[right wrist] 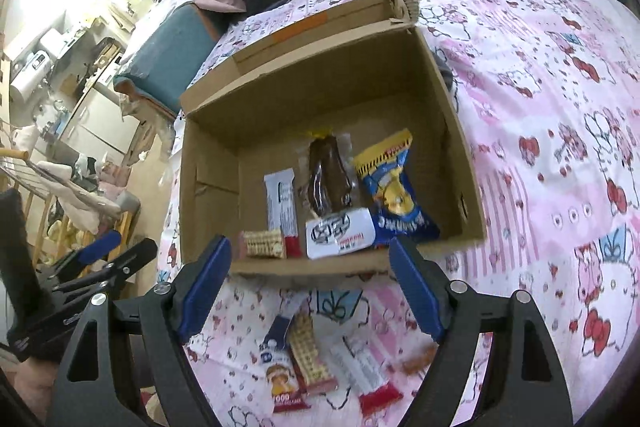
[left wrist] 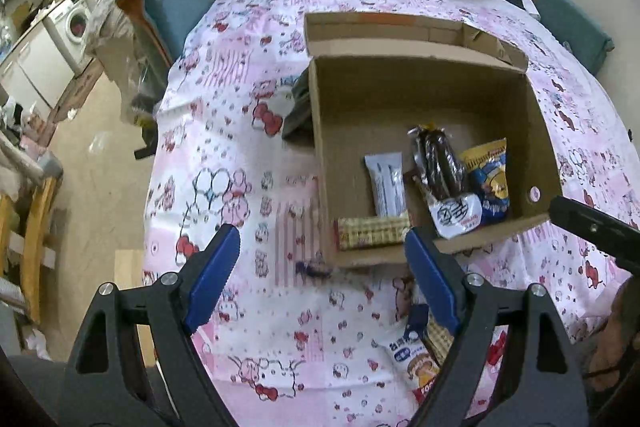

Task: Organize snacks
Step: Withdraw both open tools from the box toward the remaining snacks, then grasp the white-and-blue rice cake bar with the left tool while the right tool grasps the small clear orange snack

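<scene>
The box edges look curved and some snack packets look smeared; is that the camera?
Yes. In the left wrist view the fisheye lens bows the brown cardboard box and darkens the corners. In the right wrist view the loose packets on the pink patterned bedsheet are motion-blurred, and the room at left is overexposed.

**My two grippers up close**

I see the left gripper and the right gripper built alike: black triangular-cutout arms, silver round screws at the joints, ridged blue pads at four and eight o'clock.
</scene>
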Action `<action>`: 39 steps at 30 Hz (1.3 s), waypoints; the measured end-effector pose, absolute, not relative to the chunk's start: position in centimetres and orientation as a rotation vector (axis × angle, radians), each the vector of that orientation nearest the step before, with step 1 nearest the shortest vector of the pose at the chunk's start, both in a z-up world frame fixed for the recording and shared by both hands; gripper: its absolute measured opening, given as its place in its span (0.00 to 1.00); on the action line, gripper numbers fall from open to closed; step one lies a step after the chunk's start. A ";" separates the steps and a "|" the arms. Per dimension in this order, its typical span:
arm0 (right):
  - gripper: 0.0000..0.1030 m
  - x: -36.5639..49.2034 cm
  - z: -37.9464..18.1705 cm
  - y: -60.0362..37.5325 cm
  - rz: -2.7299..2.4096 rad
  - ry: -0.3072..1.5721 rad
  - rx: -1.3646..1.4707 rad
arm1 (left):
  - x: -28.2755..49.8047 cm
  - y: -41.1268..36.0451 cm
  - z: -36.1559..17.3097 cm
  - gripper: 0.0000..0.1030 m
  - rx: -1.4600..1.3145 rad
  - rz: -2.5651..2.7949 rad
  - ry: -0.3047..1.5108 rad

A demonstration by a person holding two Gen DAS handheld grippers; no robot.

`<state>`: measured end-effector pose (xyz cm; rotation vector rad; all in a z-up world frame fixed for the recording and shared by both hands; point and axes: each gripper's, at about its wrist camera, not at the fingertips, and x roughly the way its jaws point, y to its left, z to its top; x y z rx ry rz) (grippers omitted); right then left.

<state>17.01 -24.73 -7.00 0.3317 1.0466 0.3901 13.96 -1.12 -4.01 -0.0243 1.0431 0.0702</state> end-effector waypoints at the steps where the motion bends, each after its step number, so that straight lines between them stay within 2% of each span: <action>1: 0.81 16.6 -7.1 -24.8 0.388 1.051 0.335 | 13.7 -1.1 -4.1 0.80 -0.028 0.069 1.044; 23: 0.81 11.7 -9.6 -24.8 0.301 1.132 0.322 | 9.9 -0.2 -8.5 0.80 -0.111 0.075 1.104; 39: 0.81 11.4 -10.4 -27.5 0.222 1.146 0.471 | 9.6 1.8 -11.1 0.79 -0.237 0.127 1.205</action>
